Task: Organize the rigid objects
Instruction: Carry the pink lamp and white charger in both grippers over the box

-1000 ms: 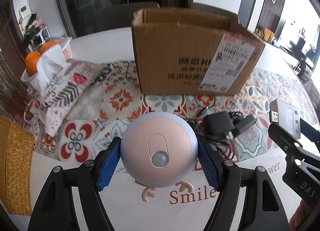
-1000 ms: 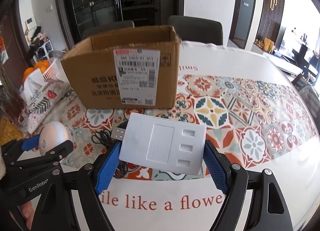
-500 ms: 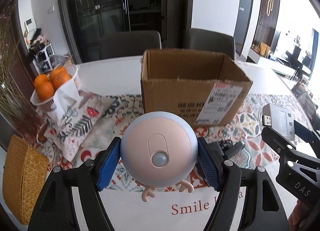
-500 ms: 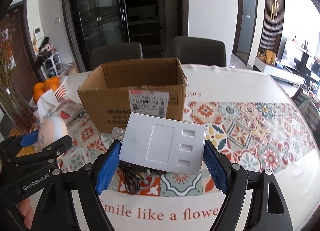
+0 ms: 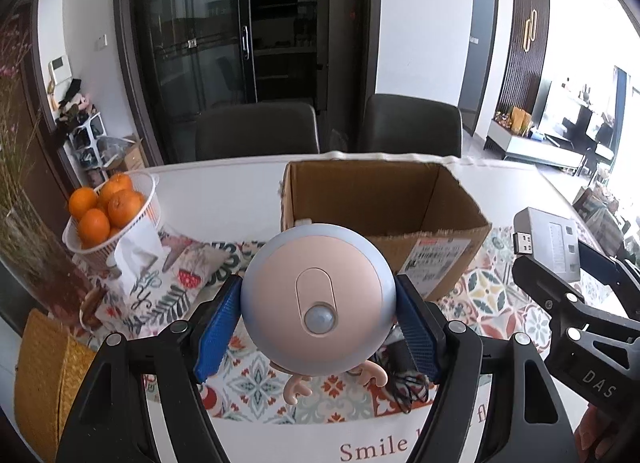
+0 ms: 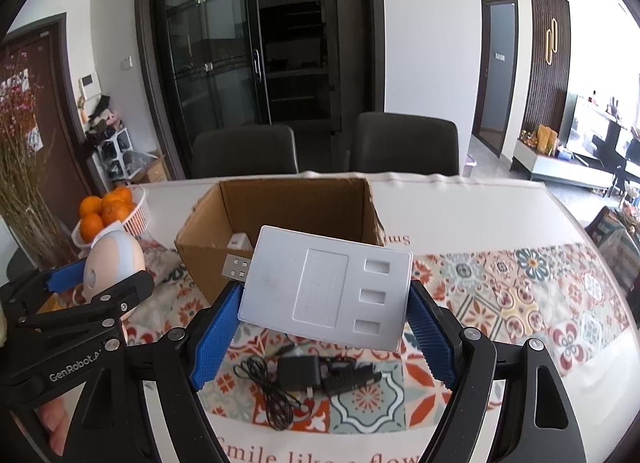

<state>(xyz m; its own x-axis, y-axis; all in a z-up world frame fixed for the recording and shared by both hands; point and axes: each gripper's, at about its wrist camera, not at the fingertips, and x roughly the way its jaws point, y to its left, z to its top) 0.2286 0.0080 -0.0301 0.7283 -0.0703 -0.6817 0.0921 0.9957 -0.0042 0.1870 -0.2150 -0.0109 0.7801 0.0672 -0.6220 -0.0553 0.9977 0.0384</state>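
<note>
My left gripper (image 5: 316, 323) is shut on a round pink-and-blue night light (image 5: 316, 303) with small antlers, held in the air over the patterned tablecloth. My right gripper (image 6: 324, 323) is shut on a flat white device (image 6: 326, 287) with a USB plug at its left end. Both hang in front of an open cardboard box (image 6: 280, 215), whose inside shows a small white item (image 6: 239, 241). In the left wrist view the box (image 5: 384, 199) stands just behind the light, and the right gripper with the white device (image 5: 552, 239) shows at the right. The night light (image 6: 114, 263) shows at the left of the right wrist view.
A black adapter with tangled cables (image 6: 316, 373) lies on the cloth below the white device. A white basket of oranges (image 5: 108, 215), a tissue pack (image 5: 134, 259) and a woven yellow object (image 5: 44, 379) stand at the left. Two dark chairs (image 5: 256, 131) are behind the table.
Both grippers have risen with their loads and tilted up, so the box's open top and inside now show. The adapter and cables stay on the table below.
</note>
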